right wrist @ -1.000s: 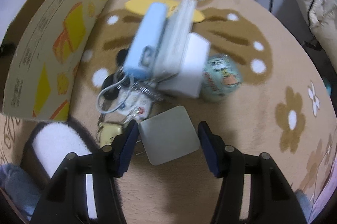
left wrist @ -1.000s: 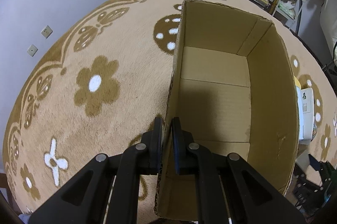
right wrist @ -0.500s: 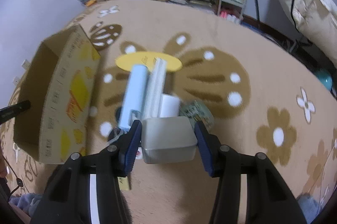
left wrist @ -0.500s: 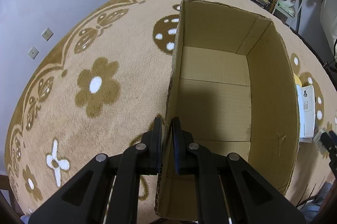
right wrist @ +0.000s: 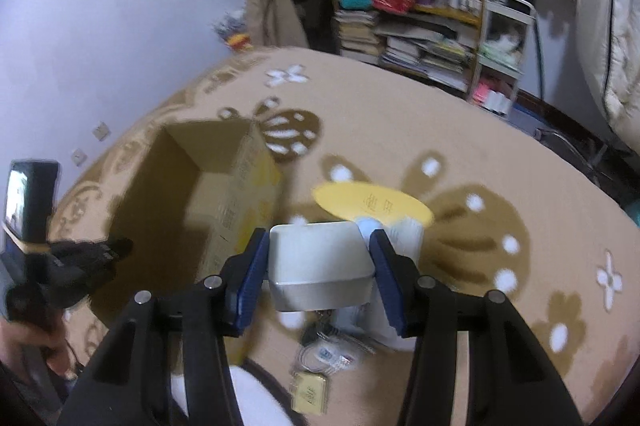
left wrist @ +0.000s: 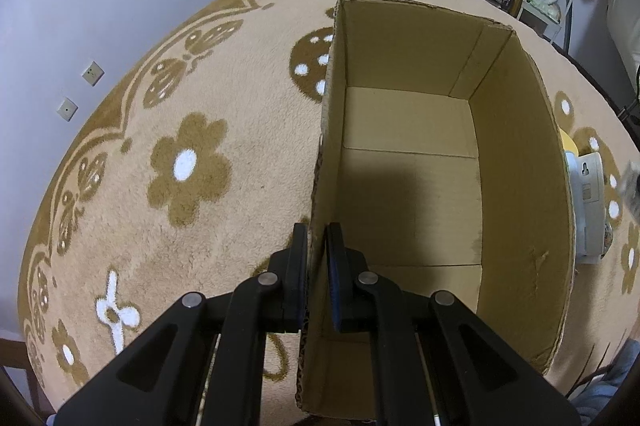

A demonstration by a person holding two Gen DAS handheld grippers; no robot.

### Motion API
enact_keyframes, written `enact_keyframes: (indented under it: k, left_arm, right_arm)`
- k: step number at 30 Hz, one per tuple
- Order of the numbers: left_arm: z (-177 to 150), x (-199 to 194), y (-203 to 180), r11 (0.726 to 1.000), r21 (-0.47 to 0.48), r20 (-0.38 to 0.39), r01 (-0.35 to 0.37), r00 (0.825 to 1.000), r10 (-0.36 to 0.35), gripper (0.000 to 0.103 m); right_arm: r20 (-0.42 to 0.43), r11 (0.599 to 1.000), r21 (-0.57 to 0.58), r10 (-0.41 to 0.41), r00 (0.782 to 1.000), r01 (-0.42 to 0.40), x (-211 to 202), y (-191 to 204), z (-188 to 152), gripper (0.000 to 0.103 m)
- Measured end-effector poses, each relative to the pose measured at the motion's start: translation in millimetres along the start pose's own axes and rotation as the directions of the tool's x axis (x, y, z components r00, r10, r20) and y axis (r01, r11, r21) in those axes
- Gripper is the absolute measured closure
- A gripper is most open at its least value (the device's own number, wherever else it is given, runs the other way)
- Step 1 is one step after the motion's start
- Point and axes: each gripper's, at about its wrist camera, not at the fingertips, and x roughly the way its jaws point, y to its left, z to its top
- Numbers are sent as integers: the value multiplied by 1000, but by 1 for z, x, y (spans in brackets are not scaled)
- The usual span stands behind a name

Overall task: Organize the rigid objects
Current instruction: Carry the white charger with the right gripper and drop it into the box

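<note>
An open, empty cardboard box [left wrist: 520, 185] stands on the flowered rug. My left gripper [left wrist: 317, 238] is shut on the box's left wall, one finger outside and one inside. In the right wrist view the same box [right wrist: 224, 193] lies ahead to the left. My right gripper [right wrist: 318, 266] is shut on a white square block [right wrist: 320, 266], held in the air above the rug. Under and behind it lie a yellow disc [right wrist: 372, 203], white boxes [right wrist: 404, 238], a cable packet [right wrist: 328, 354] and a small yellow tag [right wrist: 310, 392].
A white flat device [left wrist: 588, 201] lies against the box's right side. Shelves with books and bags [right wrist: 420, 37] stand at the rug's far edge. A person's hand [right wrist: 40, 342] holds the left gripper at the left border. A white fluffy slipper [right wrist: 256, 398] is near my right gripper.
My right gripper closed on the white block, lifted it off the rug and tilted up, so the box and shelves came into view. The left gripper kept still on the box wall.
</note>
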Motion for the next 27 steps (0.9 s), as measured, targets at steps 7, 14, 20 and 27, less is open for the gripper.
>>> enact_keyframes:
  k: [7, 14, 20, 27]
  left_arm:
    - [0, 0, 0, 1000, -13, -1, -4, 1000, 4, 94]
    - [0, 0, 0, 1000, -10, -1, -4, 1000, 4, 94]
    - [-1, 0, 0, 1000, -7, 1, -4, 1000, 4, 94]
    - [-1, 1, -1, 1000, -4, 3, -8, 1000, 8, 94]
  right_arm:
    - [76, 990, -5, 143, 987, -143, -7, 24, 11, 48]
    - [63, 975, -3, 224, 973, -224, 6, 45, 15, 48]
    - [35, 946, 30, 322, 946, -323, 20, 63, 14, 48]
    - [-30, 950, 23, 313, 949, -312, 40, 76, 0, 48]
